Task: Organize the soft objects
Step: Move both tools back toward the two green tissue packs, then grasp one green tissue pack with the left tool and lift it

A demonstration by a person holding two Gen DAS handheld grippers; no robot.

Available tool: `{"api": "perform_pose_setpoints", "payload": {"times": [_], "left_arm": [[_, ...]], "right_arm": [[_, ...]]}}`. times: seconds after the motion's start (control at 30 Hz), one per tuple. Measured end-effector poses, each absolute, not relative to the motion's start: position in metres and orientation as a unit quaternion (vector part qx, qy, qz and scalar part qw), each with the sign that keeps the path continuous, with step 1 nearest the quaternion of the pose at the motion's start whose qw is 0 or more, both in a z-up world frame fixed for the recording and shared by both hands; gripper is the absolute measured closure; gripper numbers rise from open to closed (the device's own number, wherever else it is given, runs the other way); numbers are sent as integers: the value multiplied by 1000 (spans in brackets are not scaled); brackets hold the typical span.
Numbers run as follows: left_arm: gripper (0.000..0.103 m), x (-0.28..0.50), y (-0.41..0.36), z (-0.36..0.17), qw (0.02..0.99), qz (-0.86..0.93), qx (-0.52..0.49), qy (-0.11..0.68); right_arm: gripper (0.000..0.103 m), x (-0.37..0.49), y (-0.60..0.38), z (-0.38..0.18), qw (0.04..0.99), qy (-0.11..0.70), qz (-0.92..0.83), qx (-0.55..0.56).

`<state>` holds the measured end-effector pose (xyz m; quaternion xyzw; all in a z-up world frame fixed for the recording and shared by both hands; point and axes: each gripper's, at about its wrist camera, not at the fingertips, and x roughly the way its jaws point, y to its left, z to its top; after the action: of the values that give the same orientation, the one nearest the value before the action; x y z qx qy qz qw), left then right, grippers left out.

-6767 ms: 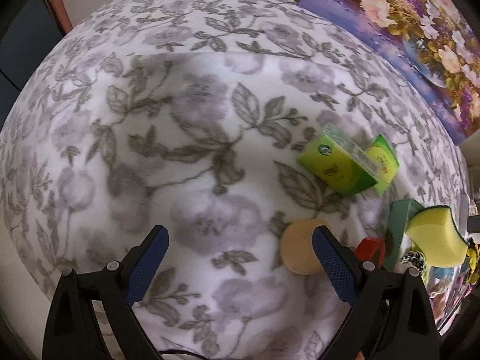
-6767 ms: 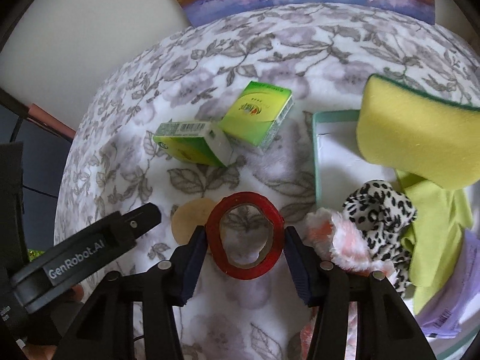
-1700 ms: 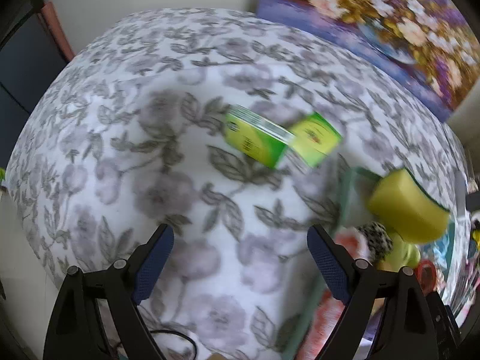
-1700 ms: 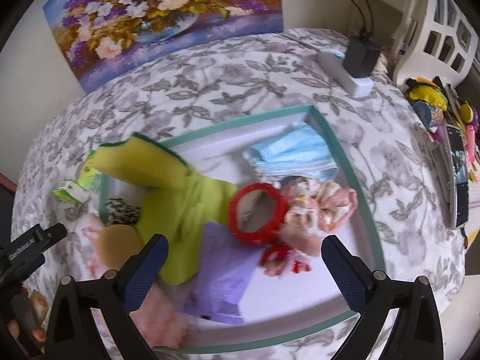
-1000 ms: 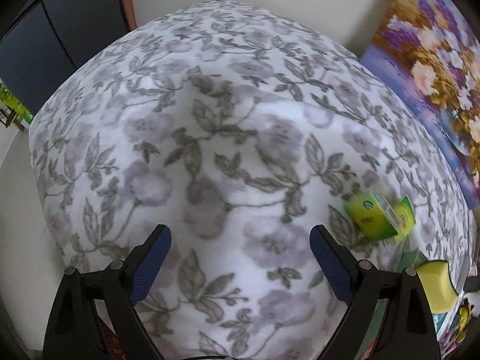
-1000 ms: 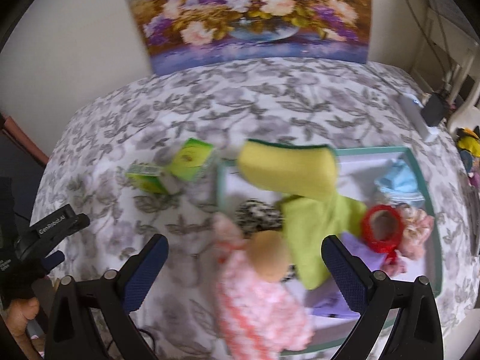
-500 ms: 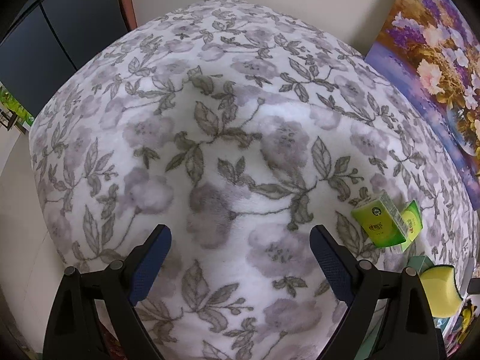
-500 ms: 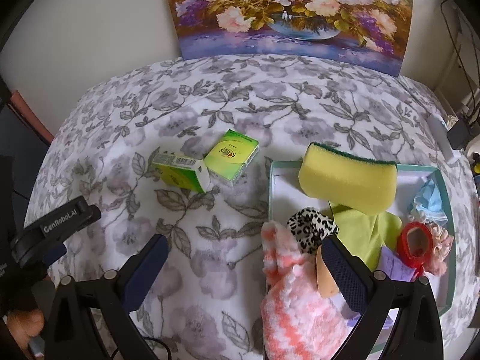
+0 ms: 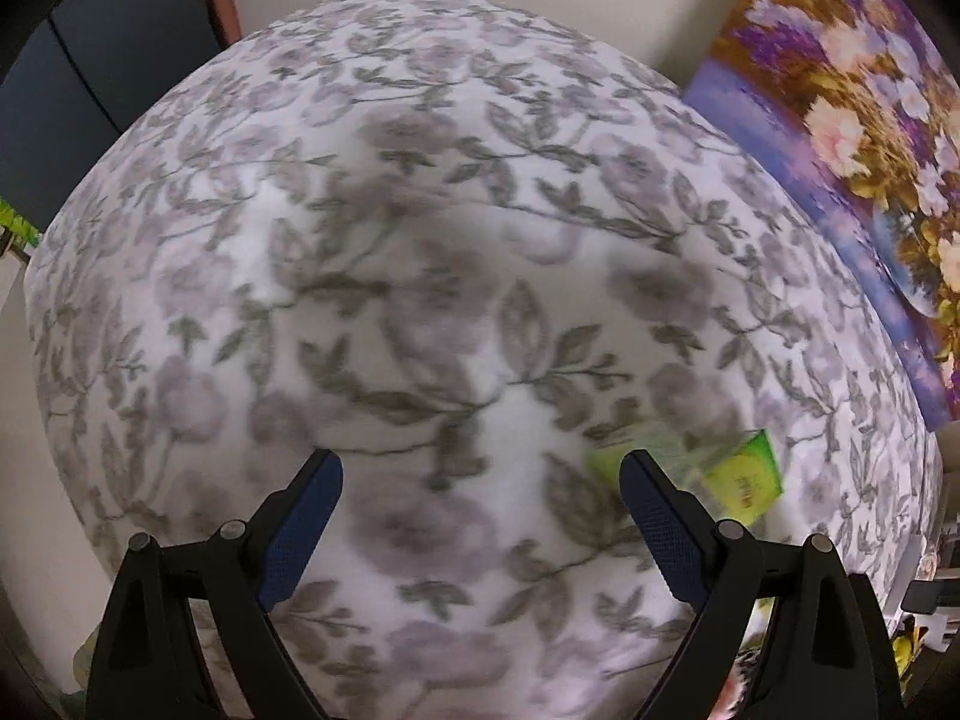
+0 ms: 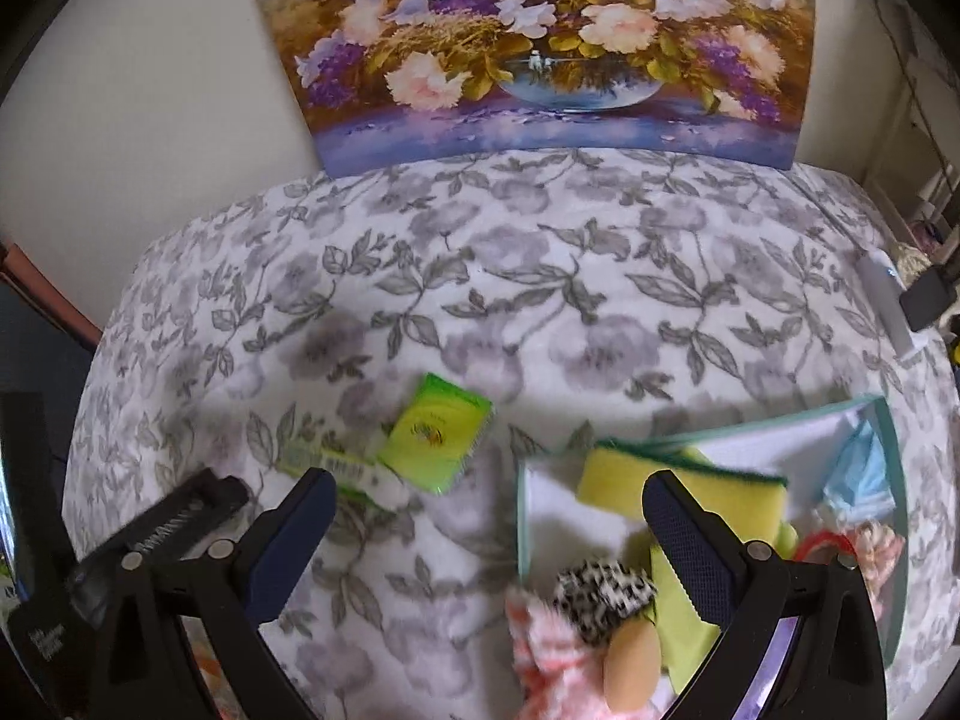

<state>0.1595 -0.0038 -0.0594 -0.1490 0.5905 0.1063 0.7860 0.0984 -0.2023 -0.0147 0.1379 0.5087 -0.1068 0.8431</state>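
Both my grippers are spread wide with nothing between the jaws: left gripper (image 9: 480,492) over bare floral blanket (image 9: 420,252), right gripper (image 10: 489,510) above the tray's left edge.

Around them: two green boxes (image 10: 441,441) lie mid-blanket, touching each other, just left of the tray (image 10: 887,456). A flower painting (image 10: 540,48) leans on the wall at the blanket's far edge, and a white power strip (image 10: 885,300) sits near the right edge.

The soft stuff is piled in the teal-rimmed tray: a yellow sponge (image 10: 624,483) with a green scrub side, a leopard-print scrunchie (image 10: 600,597), a fuzzy pink-white sock (image 10: 552,666) draped over the tray's near-left rim, a tan puff (image 10: 630,669), a lime cloth (image 10: 678,618), a red ring (image 10: 825,543) and a blue mask (image 10: 858,480).

My right finger cuts off the sponge and cloth. The left view is motion-blurred; the boxes there are smeared.
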Motion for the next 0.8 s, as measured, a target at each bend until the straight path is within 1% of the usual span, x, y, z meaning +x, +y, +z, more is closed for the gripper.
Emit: {"api": "perform_pose_setpoints", "payload": {"times": [0.2, 0.27, 0.37, 0.8], "left_arm": [[9, 170, -23, -75, 791, 97, -127, 590], [9, 172, -23, -78, 793, 87, -146, 585], [9, 176, -25, -81, 793, 69, -150, 587], [9, 184, -41, -101, 789, -4, -187, 586]], "right_arm": [[0, 114, -214, -27, 841, 506, -109, 157], [0, 117, -218, -34, 838, 510, -119, 152], [0, 116, -220, -38, 839, 511, -128, 135], [0, 108, -233, -31, 842, 497, -131, 162]]}}
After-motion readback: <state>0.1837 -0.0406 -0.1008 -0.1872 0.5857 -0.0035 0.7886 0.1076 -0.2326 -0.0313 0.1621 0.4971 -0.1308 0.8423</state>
